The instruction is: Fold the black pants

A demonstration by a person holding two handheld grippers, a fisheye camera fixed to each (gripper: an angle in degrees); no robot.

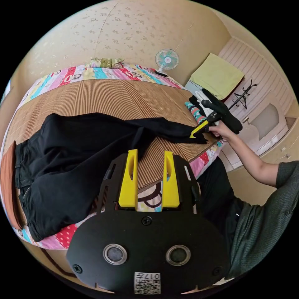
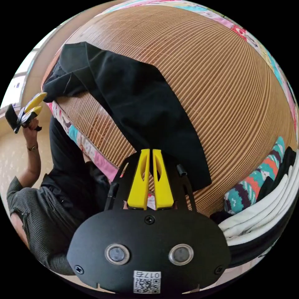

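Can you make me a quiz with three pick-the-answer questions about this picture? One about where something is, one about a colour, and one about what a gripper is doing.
1. Where do the black pants lie?
A. on the woven mat on the bed
B. on the floor
C. on the coat rack

2. What colour are the jaws of the grippers?
A. green
B. yellow
C. white

3. How do the jaws of the left gripper stand?
A. closed on the pants
B. closed on a sock
C. apart, holding nothing

Answers:
1 A: the pants spread across the woven mat.
2 B: both pairs of jaws are yellow, on the left gripper and on the right gripper.
3 C: a gap with mat and bedsheet showing lies between the jaws, clear of the pants.
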